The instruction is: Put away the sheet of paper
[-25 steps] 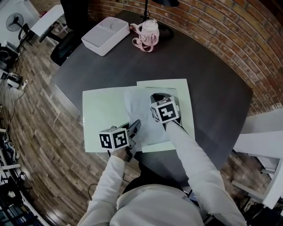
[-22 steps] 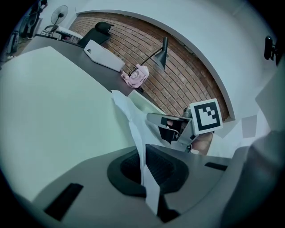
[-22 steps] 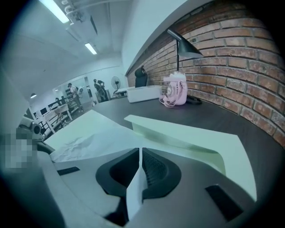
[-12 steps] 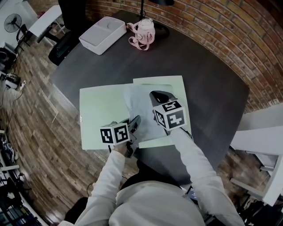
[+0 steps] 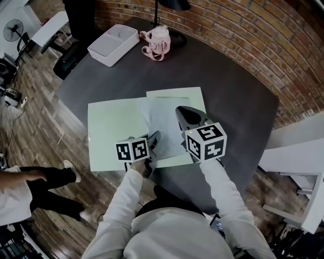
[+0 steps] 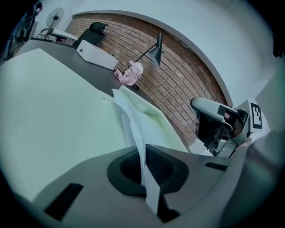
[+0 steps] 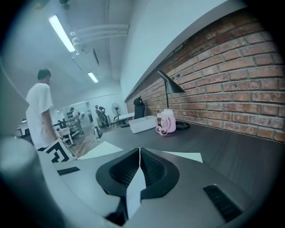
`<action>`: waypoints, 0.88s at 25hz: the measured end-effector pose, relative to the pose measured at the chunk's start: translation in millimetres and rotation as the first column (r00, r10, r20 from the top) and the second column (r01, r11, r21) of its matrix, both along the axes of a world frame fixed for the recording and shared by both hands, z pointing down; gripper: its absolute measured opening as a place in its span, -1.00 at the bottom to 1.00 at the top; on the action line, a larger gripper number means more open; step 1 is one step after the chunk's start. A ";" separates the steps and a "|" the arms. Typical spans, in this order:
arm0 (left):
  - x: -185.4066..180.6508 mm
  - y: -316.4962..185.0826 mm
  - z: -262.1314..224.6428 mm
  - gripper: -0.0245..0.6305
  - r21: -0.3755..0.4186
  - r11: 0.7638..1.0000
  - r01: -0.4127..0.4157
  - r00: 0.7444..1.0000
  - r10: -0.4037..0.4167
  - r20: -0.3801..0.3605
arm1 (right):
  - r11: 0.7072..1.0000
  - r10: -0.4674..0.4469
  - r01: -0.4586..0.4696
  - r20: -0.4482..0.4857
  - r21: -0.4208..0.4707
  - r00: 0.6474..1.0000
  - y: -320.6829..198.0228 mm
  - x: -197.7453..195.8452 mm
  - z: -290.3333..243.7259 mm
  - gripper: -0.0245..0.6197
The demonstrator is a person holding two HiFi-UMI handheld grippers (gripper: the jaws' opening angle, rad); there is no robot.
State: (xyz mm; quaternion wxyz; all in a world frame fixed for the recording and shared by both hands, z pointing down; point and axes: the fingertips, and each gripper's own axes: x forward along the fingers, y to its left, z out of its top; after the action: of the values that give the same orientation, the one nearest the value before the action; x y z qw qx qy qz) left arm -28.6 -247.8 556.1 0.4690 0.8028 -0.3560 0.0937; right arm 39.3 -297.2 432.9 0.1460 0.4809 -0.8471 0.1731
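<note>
A pale green folder (image 5: 109,131) lies open on the dark table (image 5: 238,96). A white sheet of paper (image 5: 163,121) rises off its middle fold, held at two places. My left gripper (image 5: 153,143) is shut on the sheet's near corner, and the sheet (image 6: 133,127) runs up from between the left gripper's (image 6: 144,173) jaws. My right gripper (image 5: 185,117) is shut on the sheet's right edge and stands well above the folder. In the right gripper view a white strip of the sheet (image 7: 135,189) is pinched in the right gripper's (image 7: 139,171) shut jaws.
A white box (image 5: 113,44), a pink bottle with a strap (image 5: 158,40) and a black lamp (image 5: 172,6) stand at the table's far side by the brick wall. A person (image 5: 30,187) stands on the wooden floor at the left. White furniture (image 5: 298,152) is at the right.
My right gripper has lifted and come toward me with the sheet's edge. The left gripper has stayed at the sheet's near corner. A person has come into view at the lower left.
</note>
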 end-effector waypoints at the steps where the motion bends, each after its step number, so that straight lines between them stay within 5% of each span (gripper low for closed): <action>1: 2.1 -0.3 -0.5 -0.87 0.002 1.000 -0.004 1.000 0.004 0.003 | 1.000 0.006 -0.006 0.003 0.004 1.000 4.2 4.0 -2.4 -0.83; 22: 35.4 5.5 -2.3 -0.87 0.033 0.991 -0.130 0.982 0.124 0.143 | 0.998 0.066 -0.067 0.032 0.018 0.997 64.1 45.1 -21.3 -0.83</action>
State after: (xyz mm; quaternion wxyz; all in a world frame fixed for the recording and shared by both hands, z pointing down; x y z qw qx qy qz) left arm 6.8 -242.2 553.7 0.4187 0.8251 -0.3380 0.1721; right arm 84.4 -233.1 411.6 0.1224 0.5075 -0.8343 0.1773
